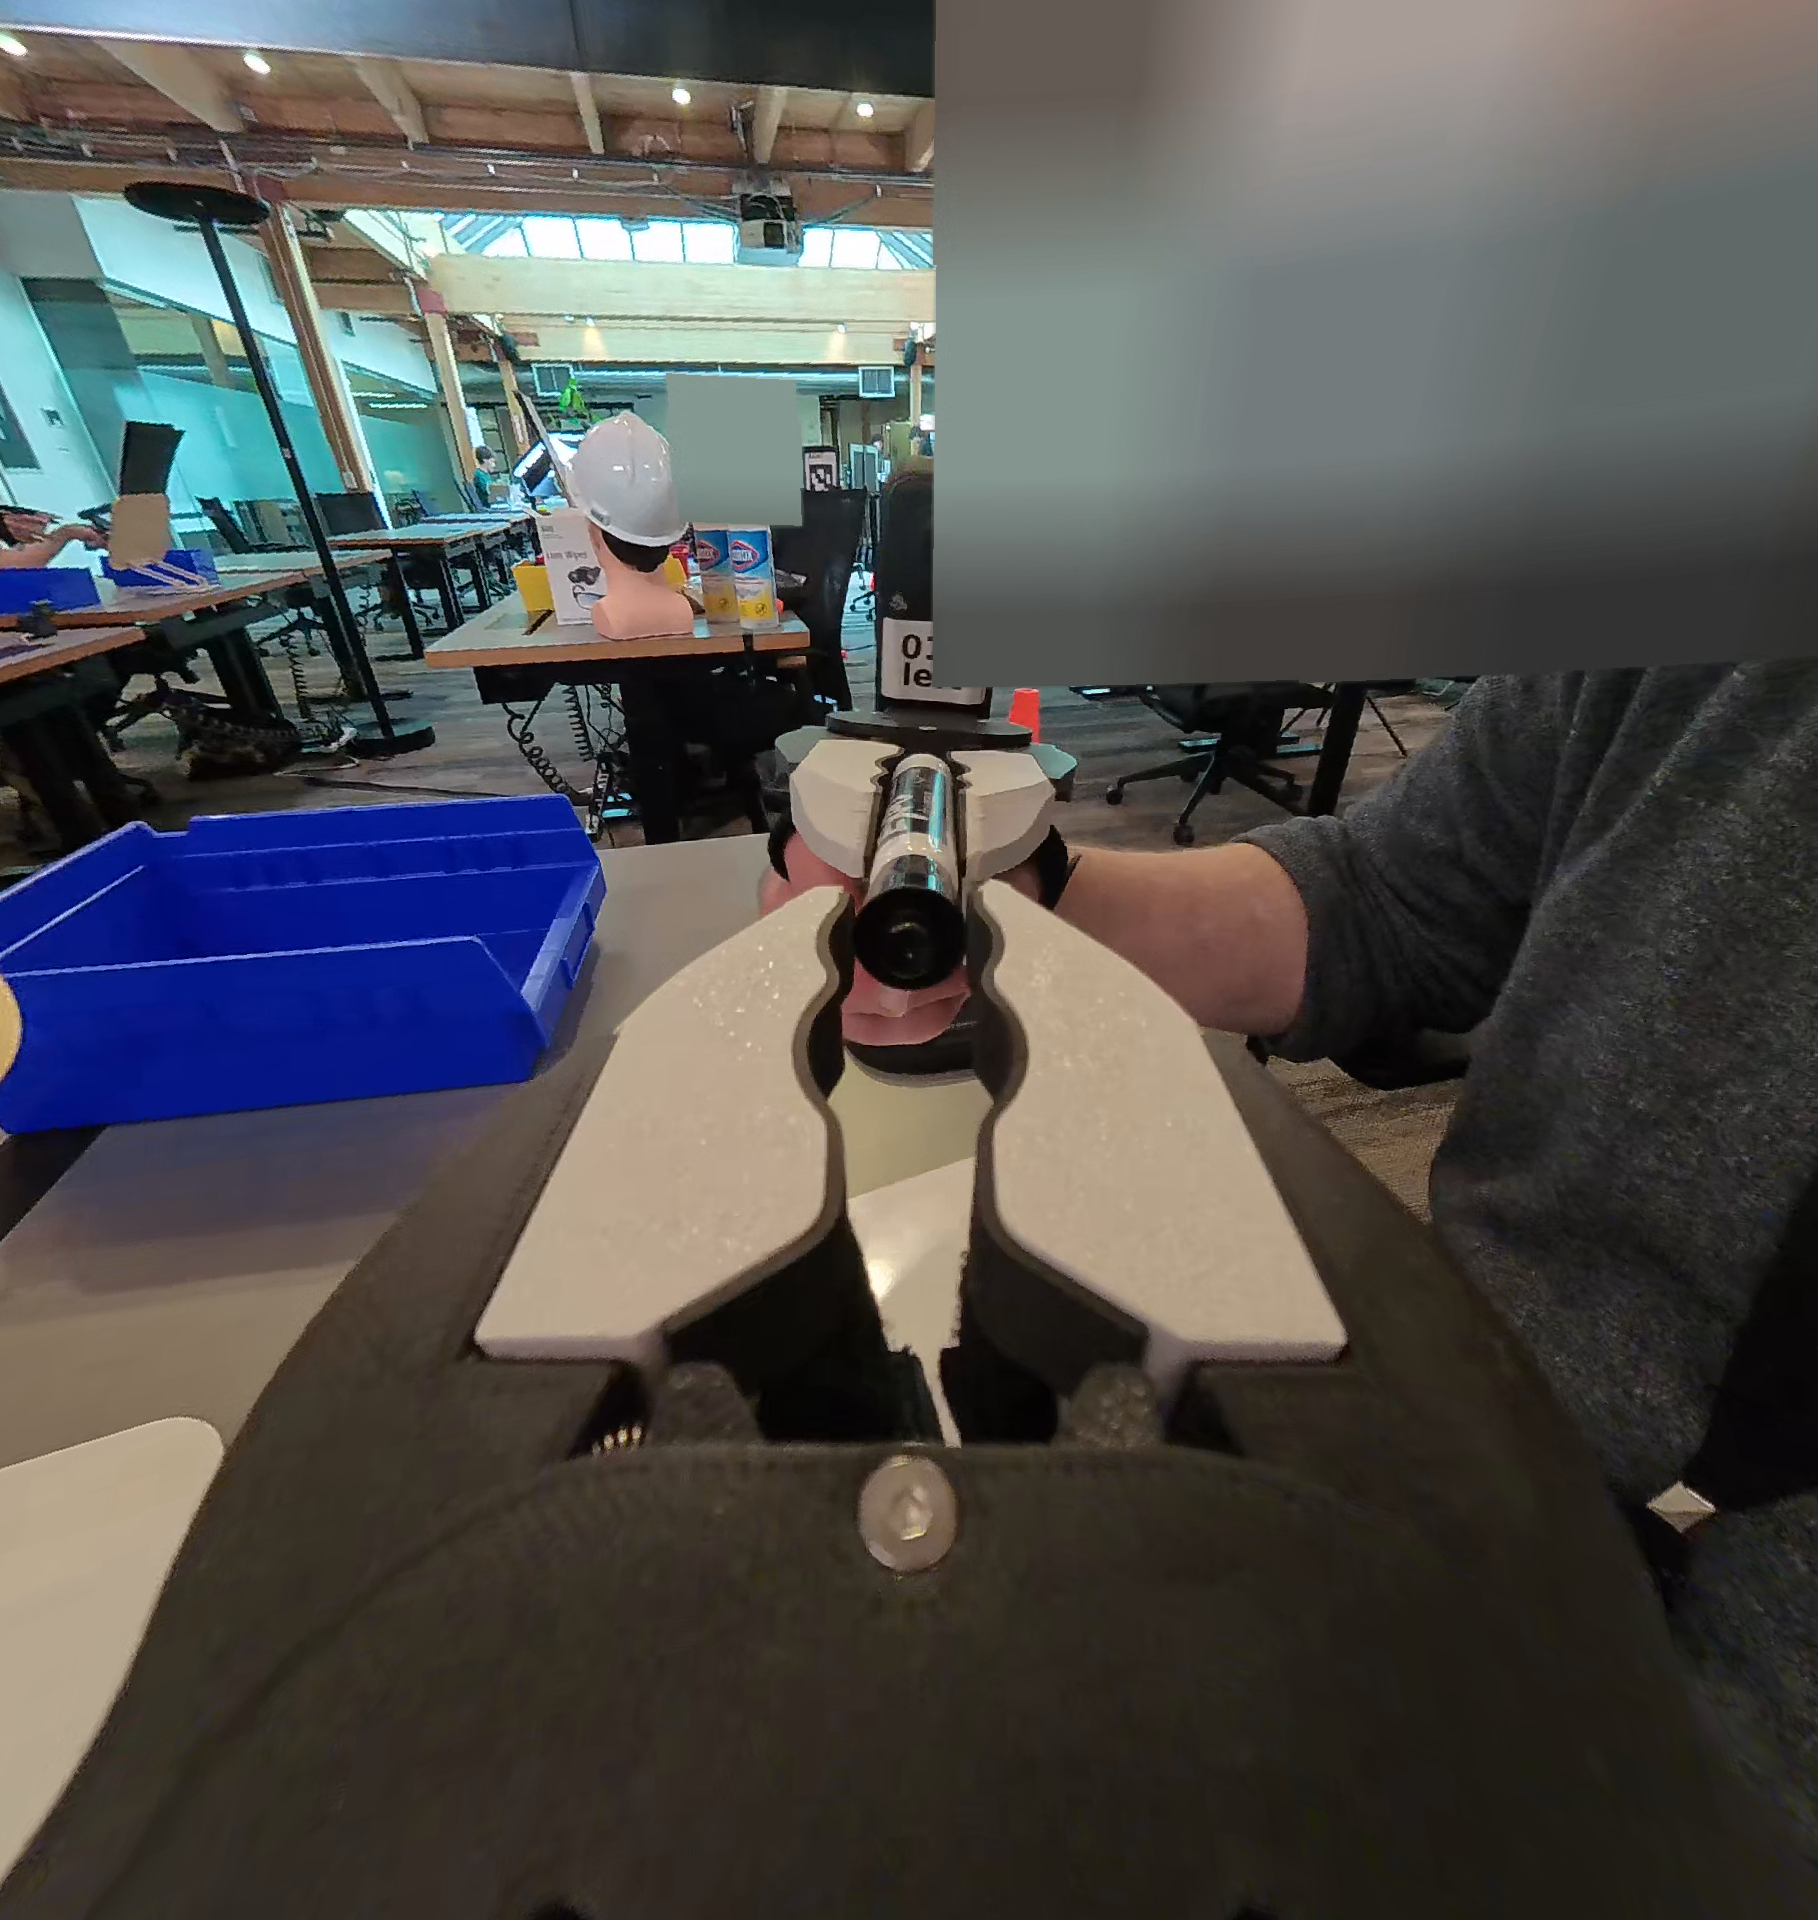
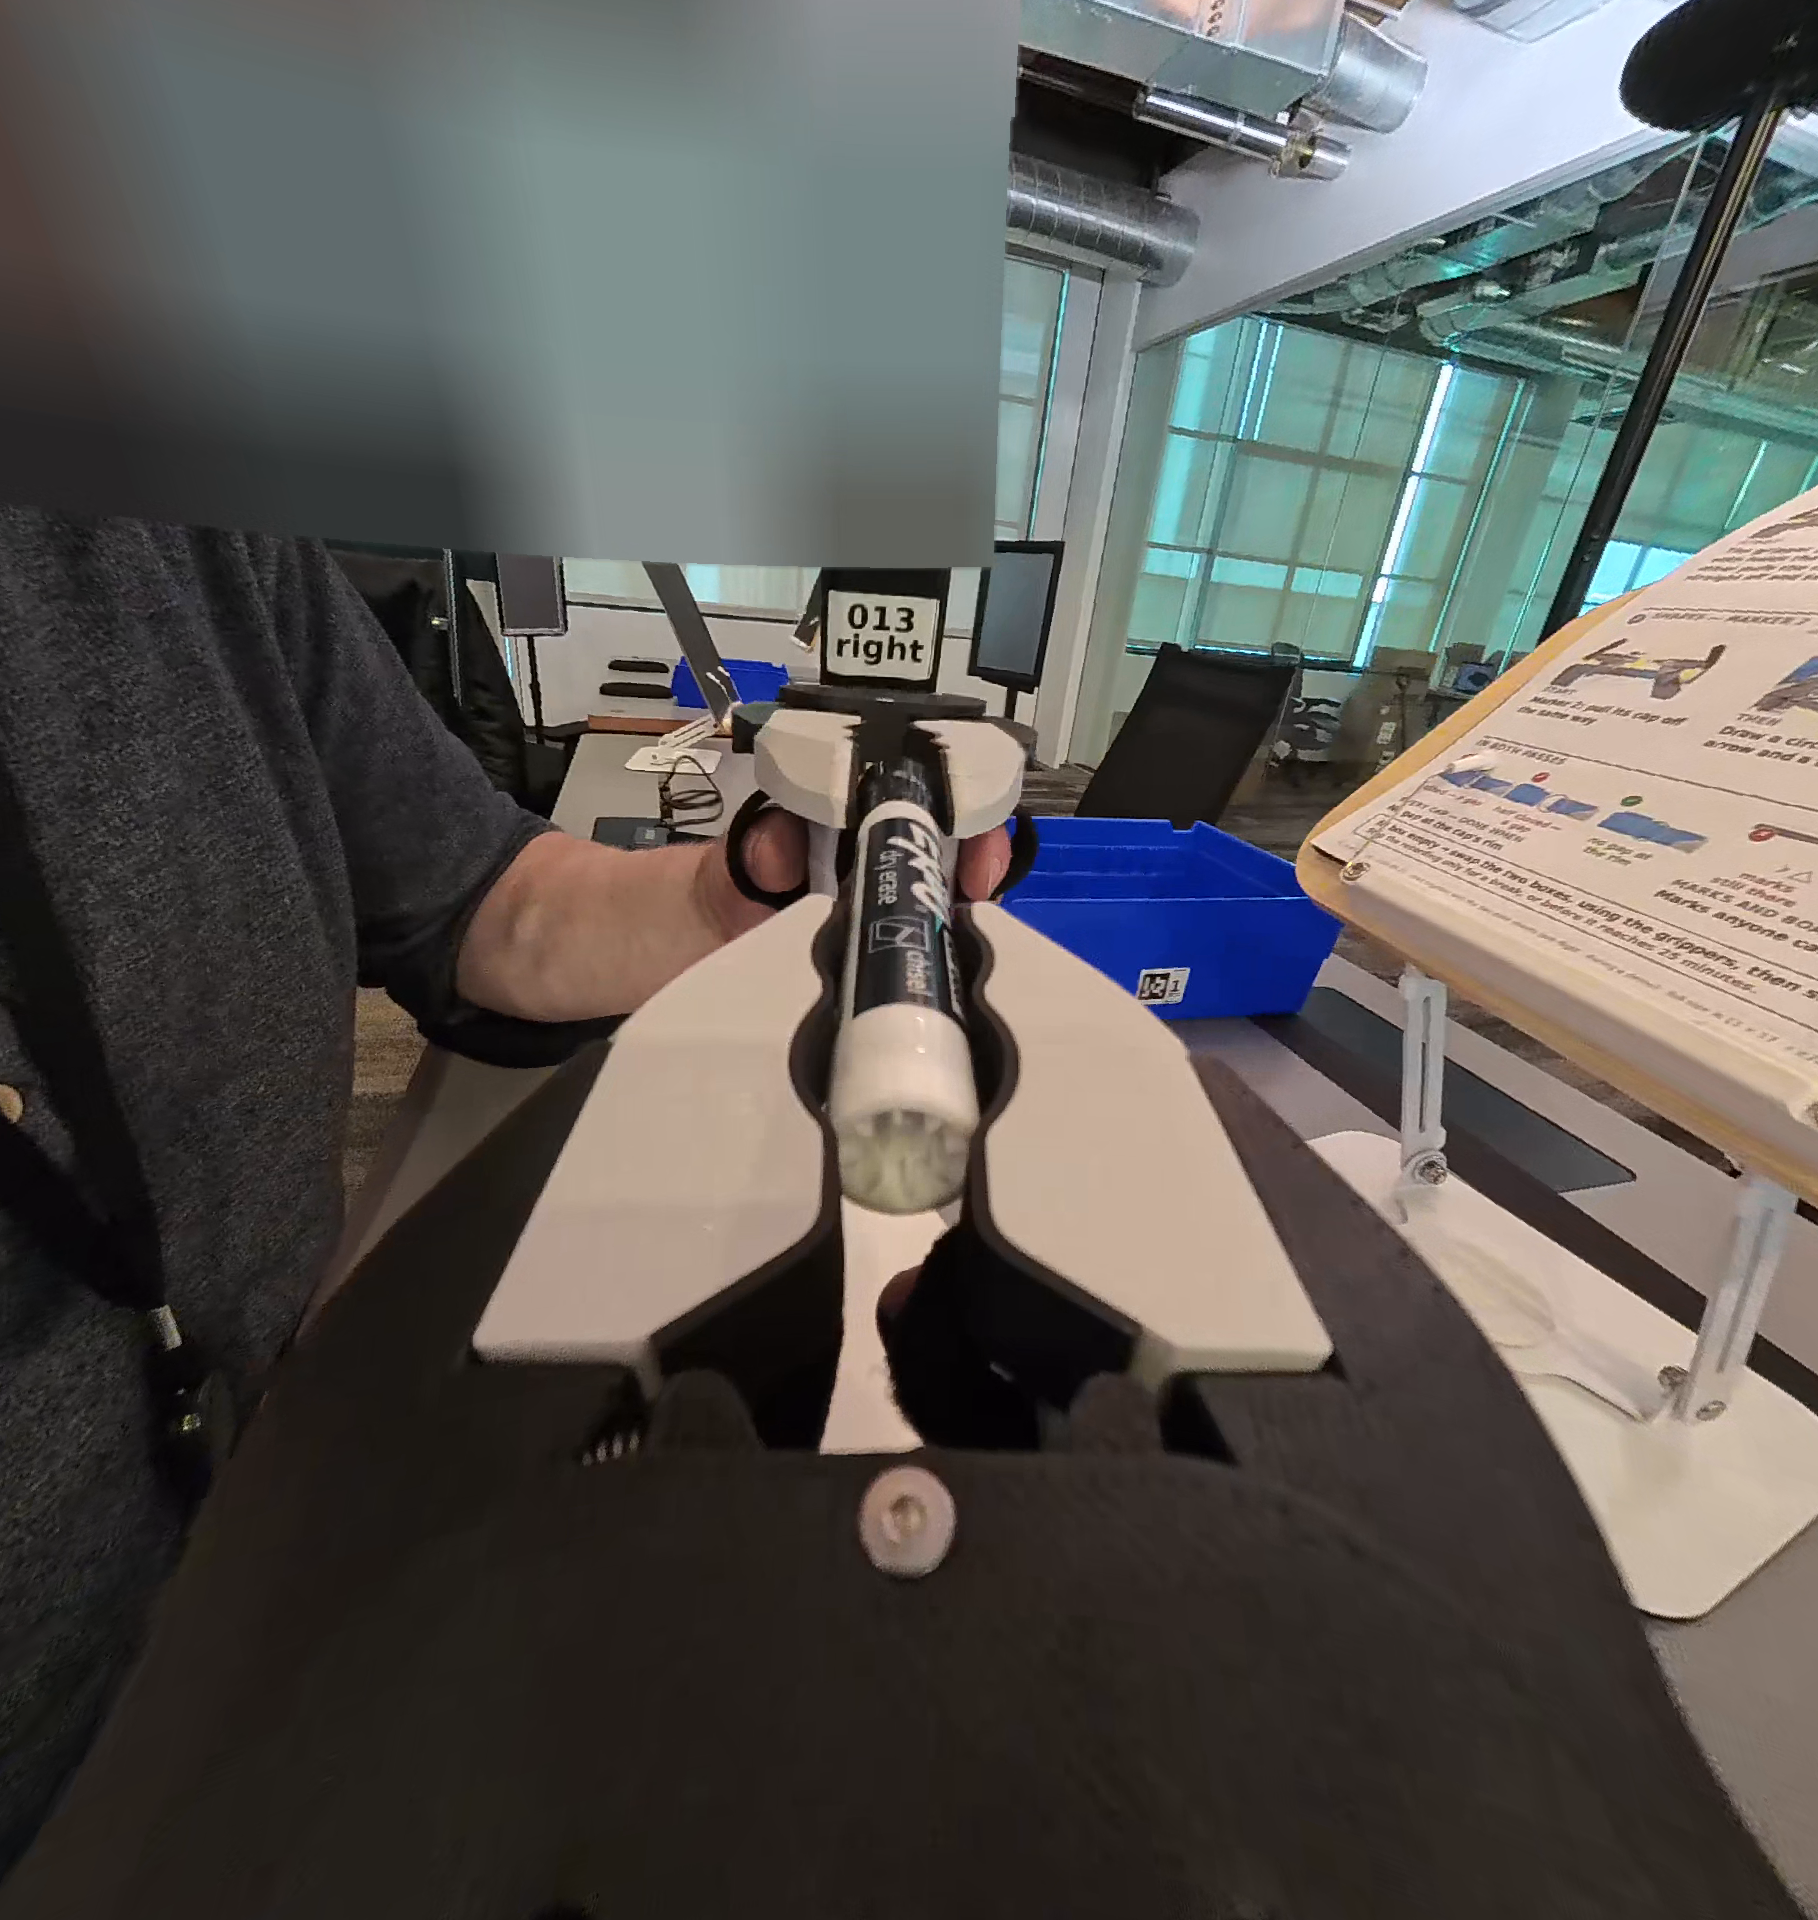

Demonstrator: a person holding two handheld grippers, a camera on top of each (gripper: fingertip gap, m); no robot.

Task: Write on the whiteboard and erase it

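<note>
Left view: your left claw (image 1: 907, 940) is clamped on the marker's black cap (image 1: 907, 933), the far claw holding the barrel

Right view: your right claw (image 2: 900, 997) grips the marker (image 2: 900, 966); uncapping, writing, erasing all remain

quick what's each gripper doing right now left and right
Left gripper: closed on the marker's black cap end.
Right gripper: closed on the same marker's barrel.

Open office: wooden ceiling beams (image 1: 593, 114), desks (image 1: 614, 644), glass walls (image 2: 1404, 499).
</note>
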